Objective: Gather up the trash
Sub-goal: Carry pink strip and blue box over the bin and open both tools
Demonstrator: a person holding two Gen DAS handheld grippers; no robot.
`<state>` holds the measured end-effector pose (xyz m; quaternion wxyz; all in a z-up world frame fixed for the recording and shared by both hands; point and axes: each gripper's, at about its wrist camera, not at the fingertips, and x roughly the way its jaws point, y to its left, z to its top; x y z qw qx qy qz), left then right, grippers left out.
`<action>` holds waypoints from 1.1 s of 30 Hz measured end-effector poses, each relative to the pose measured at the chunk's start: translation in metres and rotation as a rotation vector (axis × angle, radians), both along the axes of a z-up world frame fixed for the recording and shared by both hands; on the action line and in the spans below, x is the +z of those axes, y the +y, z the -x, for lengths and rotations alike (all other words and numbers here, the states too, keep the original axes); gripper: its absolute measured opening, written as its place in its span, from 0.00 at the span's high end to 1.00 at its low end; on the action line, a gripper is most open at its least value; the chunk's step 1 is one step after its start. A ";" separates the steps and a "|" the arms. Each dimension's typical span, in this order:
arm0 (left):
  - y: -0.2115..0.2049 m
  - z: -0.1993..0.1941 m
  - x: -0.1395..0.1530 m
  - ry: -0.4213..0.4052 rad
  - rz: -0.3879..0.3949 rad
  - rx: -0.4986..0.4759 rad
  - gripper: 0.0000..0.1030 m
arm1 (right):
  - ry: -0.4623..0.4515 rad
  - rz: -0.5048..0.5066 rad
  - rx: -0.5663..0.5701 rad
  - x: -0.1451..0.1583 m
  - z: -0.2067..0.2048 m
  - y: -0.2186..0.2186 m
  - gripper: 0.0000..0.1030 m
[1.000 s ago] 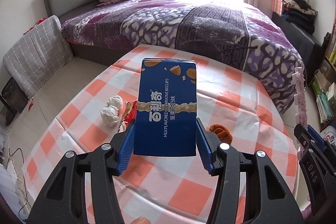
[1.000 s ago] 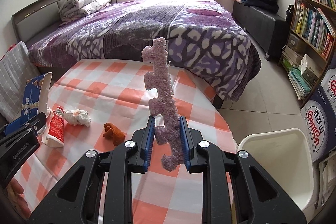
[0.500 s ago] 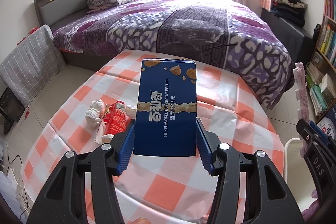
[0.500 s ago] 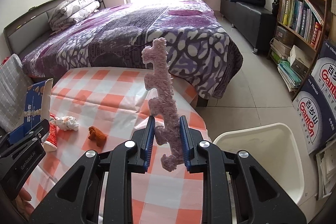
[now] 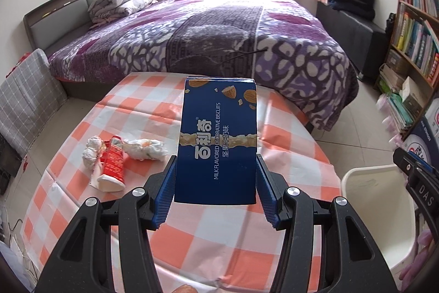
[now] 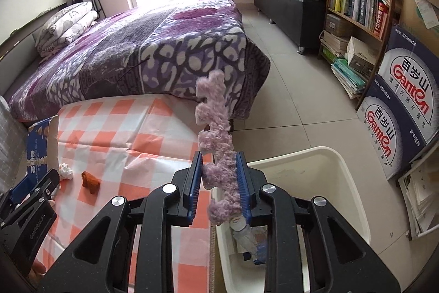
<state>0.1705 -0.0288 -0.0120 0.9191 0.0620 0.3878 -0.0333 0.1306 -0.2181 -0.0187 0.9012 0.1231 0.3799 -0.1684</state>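
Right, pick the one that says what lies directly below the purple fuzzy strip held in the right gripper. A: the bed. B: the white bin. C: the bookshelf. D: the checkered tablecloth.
B: in the right wrist view the purple fuzzy strip hangs between the right gripper's pads, its lower end over the white bin, beside the table edge; the jaws are opening, the strip between them.

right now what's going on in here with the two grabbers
A person is clearing trash off the checkered table. The left gripper holds a blue biscuit box above it. The right gripper is over the white bin, its jaws opening around a fuzzy purple strip. A red tube, crumpled tissues and a brown scrap remain.
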 end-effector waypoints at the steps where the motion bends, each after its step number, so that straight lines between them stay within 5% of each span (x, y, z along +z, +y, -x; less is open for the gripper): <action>1: -0.005 0.001 0.000 0.000 -0.001 -0.010 0.48 | 0.003 -0.003 -0.012 0.000 0.002 -0.005 0.76; 10: -0.040 0.014 -0.002 0.001 -0.018 -0.088 0.48 | -0.010 -0.041 -0.118 0.004 0.023 -0.048 0.43; 24: -0.093 0.040 -0.004 0.002 -0.044 -0.216 0.48 | -0.052 -0.104 -0.217 0.012 0.059 -0.102 0.23; 33: -0.132 0.060 -0.007 0.030 -0.032 -0.319 0.48 | -0.065 -0.136 -0.277 0.014 0.085 -0.136 0.22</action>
